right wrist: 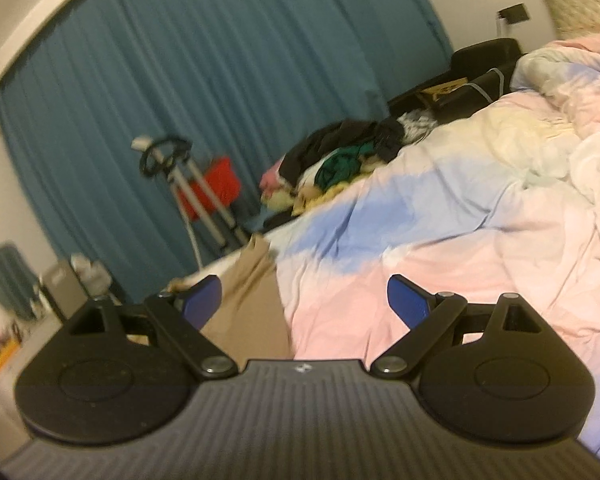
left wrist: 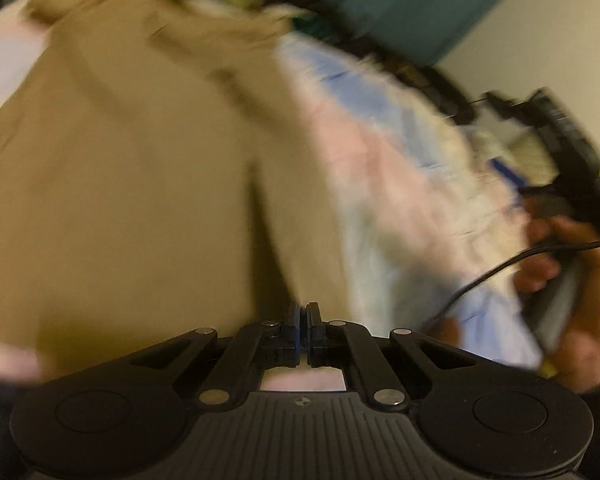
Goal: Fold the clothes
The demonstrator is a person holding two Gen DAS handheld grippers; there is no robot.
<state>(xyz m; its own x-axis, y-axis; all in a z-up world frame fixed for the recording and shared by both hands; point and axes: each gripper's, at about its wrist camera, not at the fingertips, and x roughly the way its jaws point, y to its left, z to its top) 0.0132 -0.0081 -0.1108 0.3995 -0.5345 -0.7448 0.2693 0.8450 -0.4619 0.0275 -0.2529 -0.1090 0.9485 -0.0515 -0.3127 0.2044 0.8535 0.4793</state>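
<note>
- Lying spread over the bed [right wrist: 440,240], a tan garment [left wrist: 120,180] fills most of the left wrist view; a seam or fold edge is seen running down its middle toward the near edge.
- The left tongs [left wrist: 302,320] are pressed together at the garment's near edge; whether cloth is pinched between them cannot be told through the blur.
- The right tongs [right wrist: 304,304] are spread wide and hold nothing, with the garment's edge seen at the near left of that view.
- No finished fold can be made out, so the garment is judged to be mid-handling at most; a heap of mixed clothes [right wrist: 340,160] at the far side of the bed is not folded.
- Only the right view shows the heap sharply and the teal curtain [right wrist: 200,80]; only the left view shows the hand [left wrist: 572,280] on the other handle.
</note>
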